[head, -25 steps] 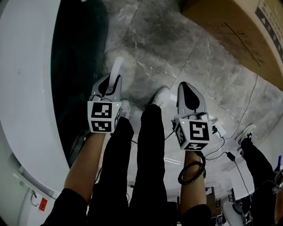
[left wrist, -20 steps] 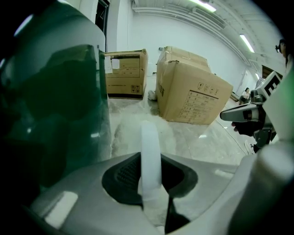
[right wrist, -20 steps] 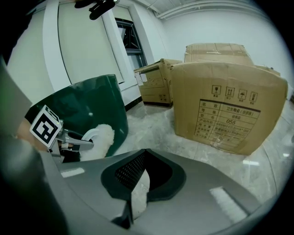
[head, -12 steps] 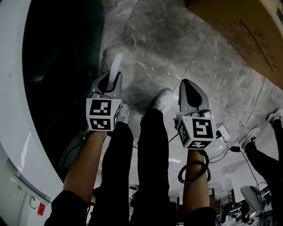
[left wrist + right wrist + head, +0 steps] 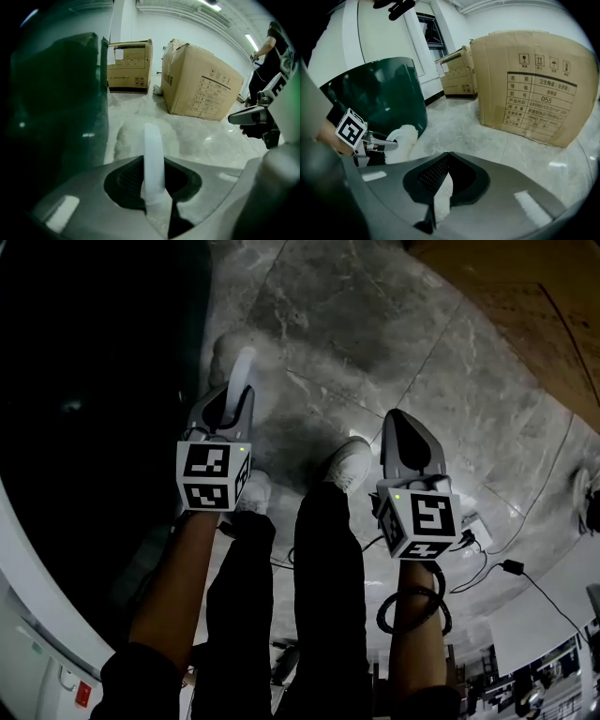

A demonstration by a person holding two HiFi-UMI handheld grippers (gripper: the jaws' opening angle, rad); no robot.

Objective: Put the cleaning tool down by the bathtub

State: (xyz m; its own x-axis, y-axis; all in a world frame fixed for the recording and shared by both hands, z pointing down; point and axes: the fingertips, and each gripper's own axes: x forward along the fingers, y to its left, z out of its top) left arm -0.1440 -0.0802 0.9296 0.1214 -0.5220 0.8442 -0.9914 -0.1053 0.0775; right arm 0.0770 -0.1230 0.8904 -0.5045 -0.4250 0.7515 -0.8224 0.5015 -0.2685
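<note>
My left gripper [image 5: 238, 395] is shut on the white handle [image 5: 153, 157] of the cleaning tool. Its fluffy white head [image 5: 225, 348] points down at the grey marble floor, right beside the dark green bathtub [image 5: 94, 399]. I cannot tell whether the head touches the floor. From the right gripper view the same head [image 5: 401, 140] shows next to the tub wall [image 5: 379, 93]. My right gripper [image 5: 398, 420] hangs to the right of the person's legs, shut with nothing in it.
Large cardboard boxes [image 5: 202, 84] [image 5: 129, 65] stand on the floor beyond the tub. The tub's white rim [image 5: 28, 615] curves at lower left. Cables [image 5: 511, 563] trail on the floor at right. Another person [image 5: 269, 51] stands far right.
The head view has swung so the dark tub fills more of the left side. The left gripper with the tool has shifted slightly up-frame, and the fluffy head now shows by the tub. The right gripper has barely moved.
</note>
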